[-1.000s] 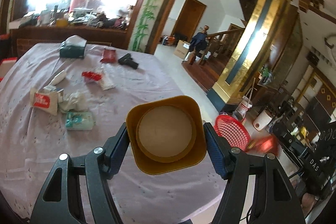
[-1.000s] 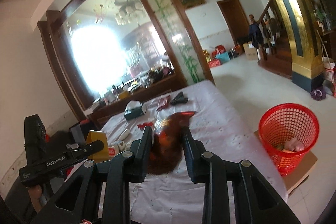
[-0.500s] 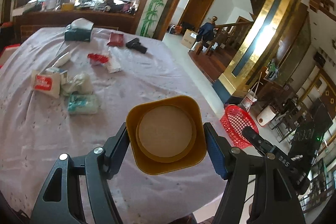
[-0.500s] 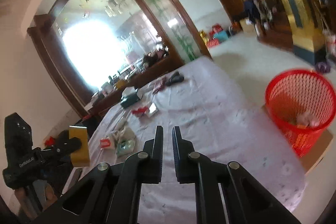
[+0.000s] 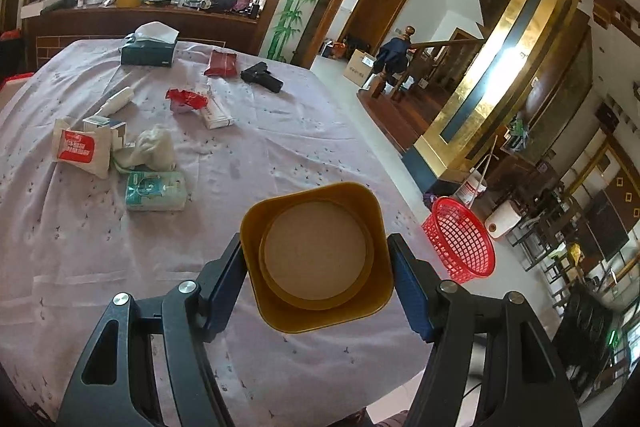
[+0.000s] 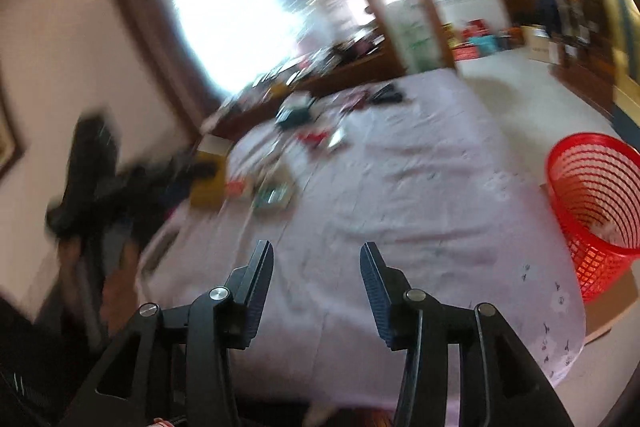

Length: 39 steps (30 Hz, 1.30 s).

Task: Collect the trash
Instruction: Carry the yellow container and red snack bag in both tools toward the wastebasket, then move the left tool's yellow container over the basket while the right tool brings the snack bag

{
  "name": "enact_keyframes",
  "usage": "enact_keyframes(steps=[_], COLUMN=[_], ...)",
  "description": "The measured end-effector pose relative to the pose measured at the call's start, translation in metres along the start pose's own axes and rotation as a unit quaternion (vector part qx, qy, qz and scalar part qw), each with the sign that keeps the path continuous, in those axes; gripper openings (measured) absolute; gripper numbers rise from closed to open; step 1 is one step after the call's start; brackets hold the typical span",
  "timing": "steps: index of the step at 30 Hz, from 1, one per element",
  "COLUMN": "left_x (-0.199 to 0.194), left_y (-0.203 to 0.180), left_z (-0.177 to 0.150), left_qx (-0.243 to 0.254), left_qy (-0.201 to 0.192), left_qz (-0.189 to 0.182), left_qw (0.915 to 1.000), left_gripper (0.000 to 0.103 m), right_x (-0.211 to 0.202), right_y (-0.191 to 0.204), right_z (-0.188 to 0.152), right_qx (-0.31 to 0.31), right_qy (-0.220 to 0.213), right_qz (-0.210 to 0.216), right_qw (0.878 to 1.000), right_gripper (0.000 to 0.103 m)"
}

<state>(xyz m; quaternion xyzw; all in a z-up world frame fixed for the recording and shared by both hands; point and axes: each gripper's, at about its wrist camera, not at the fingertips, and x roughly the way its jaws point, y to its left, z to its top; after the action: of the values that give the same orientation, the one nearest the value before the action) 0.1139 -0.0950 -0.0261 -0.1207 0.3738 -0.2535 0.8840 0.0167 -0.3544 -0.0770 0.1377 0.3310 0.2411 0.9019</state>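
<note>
My left gripper (image 5: 316,267) is shut on a square mustard-yellow cup (image 5: 316,257), held above the near part of the table with its bottom towards the camera. Trash lies on the lilac tablecloth (image 5: 280,147): a green wet-wipe pack (image 5: 156,191), a crumpled white tissue (image 5: 154,147), a white pouch with a red label (image 5: 82,149), a red wrapper (image 5: 186,99). My right gripper (image 6: 316,259) hangs over the near table edge, jaws opening, nothing between them. The red mesh basket (image 6: 596,211) stands on the floor at the right with scraps inside.
At the table's far end sit a dark tissue box (image 5: 150,49), a dark red packet (image 5: 220,63) and a black gun-shaped tool (image 5: 262,77). A cluttered wooden sideboard (image 5: 140,23) stands behind. The right wrist view is blurred by motion.
The reddish wrapper that my right gripper held a second ago is gone from its jaws; they shut empty, then spread apart, and the gripper tipped downward. The left gripper sank slightly with the cup.
</note>
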Motion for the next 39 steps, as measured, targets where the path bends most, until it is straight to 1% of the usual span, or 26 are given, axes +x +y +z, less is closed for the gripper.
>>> enact_keyframes(steps=[2,4,5,6,7,8,10,12,14,15,17,18,19,20,21,22,23,26,32,35,39], left_x=[0.0,-0.002,-0.002,-0.003,-0.004,-0.005,-0.006,-0.007,-0.01,-0.011,-0.013,-0.014,-0.014,-0.015,-0.015,-0.015,-0.015,-0.014,-0.015,-0.018,-0.024], left_y=[-0.002,-0.003,-0.004,-0.005,-0.006,-0.007,-0.007,-0.009,-0.011,-0.012,-0.012,-0.013,-0.013,-0.014,-0.014,-0.014,-0.014,-0.019,-0.035,-0.045,-0.058], left_z=[0.002,0.002,0.002,0.001,-0.001,-0.002,-0.005,-0.009,-0.012,-0.013,-0.014,-0.014,-0.014,-0.015,-0.015,-0.015,-0.016,-0.019,-0.024,-0.022,-0.016], left_qx=[-0.002,-0.001,0.0,0.001,0.003,0.004,0.004,0.006,0.01,0.012,0.013,0.012,0.012,0.012,0.012,0.013,0.014,0.02,0.034,0.042,0.053], left_qy=[-0.002,-0.005,-0.005,-0.006,-0.007,-0.007,-0.006,-0.002,-0.002,-0.003,-0.004,-0.004,-0.005,-0.005,-0.006,-0.004,-0.003,0.002,0.007,0.003,-0.005], left_qz=[-0.002,-0.003,-0.004,-0.004,-0.004,-0.004,-0.003,-0.002,0.001,0.003,0.006,0.007,0.007,0.008,0.008,0.006,0.004,-0.001,-0.02,-0.029,-0.044], left_qw=[1.0,1.0,1.0,1.0,1.0,1.0,1.0,1.0,0.9999,0.9999,0.9999,0.9999,0.9999,0.9999,0.9999,0.9999,0.9999,0.9998,0.9992,0.9987,0.9976], left_gripper=[0.068,0.068,0.068,0.068,0.068,0.068,0.068,0.068,0.068,0.068,0.068,0.068,0.068,0.068,0.068,0.068,0.068,0.068,0.068,0.068,0.068], right_x=[0.004,0.012,0.017,0.024,0.031,0.041,0.06,0.083,0.1,0.108,0.118,0.123,0.126,0.126,0.124,0.122,0.118,0.09,0.021,-0.008,-0.04], right_y=[0.012,0.015,0.015,0.011,0.004,-0.007,-0.024,-0.04,-0.05,-0.057,-0.065,-0.069,-0.07,-0.069,-0.068,-0.067,-0.066,-0.057,-0.017,0.011,0.051], right_z=[-0.025,-0.051,-0.068,-0.084,-0.096,-0.111,-0.134,-0.151,-0.16,-0.165,-0.176,-0.183,-0.186,-0.188,-0.188,-0.187,-0.186,-0.176,-0.133,-0.102,-0.069], right_qx=[-0.045,-0.058,-0.063,-0.054,-0.04,-0.018,0.0,0.015,0.022,0.027,0.035,0.04,0.037,0.029,0.024,0.024,0.024,0.021,-0.008,-0.036,-0.068], right_qy=[0.05,0.105,0.128,0.147,0.158,0.171,0.19,0.209,0.218,0.225,0.238,0.248,0.251,0.249,0.244,0.242,0.239,0.2,0.105,0.049,-0.023], right_qz=[0.013,0.032,0.032,0.031,0.03,0.019,-0.002,-0.026,-0.044,-0.048,-0.054,-0.053,-0.056,-0.06,-0.063,-0.065,-0.066,-0.055,-0.067,-0.087,-0.108], right_qw=[0.998,0.992,0.989,0.987,0.986,0.985,0.982,0.978,0.975,0.973,0.969,0.967,0.966,0.966,0.967,0.968,0.969,0.978,0.992,0.994,0.992], right_gripper=[0.059,0.068,0.069,0.07,0.071,0.071,0.071,0.071,0.07,0.069,0.063,0.055,0.044,0.044,0.041,0.033,0.03,0.029,0.028,0.028,0.028])
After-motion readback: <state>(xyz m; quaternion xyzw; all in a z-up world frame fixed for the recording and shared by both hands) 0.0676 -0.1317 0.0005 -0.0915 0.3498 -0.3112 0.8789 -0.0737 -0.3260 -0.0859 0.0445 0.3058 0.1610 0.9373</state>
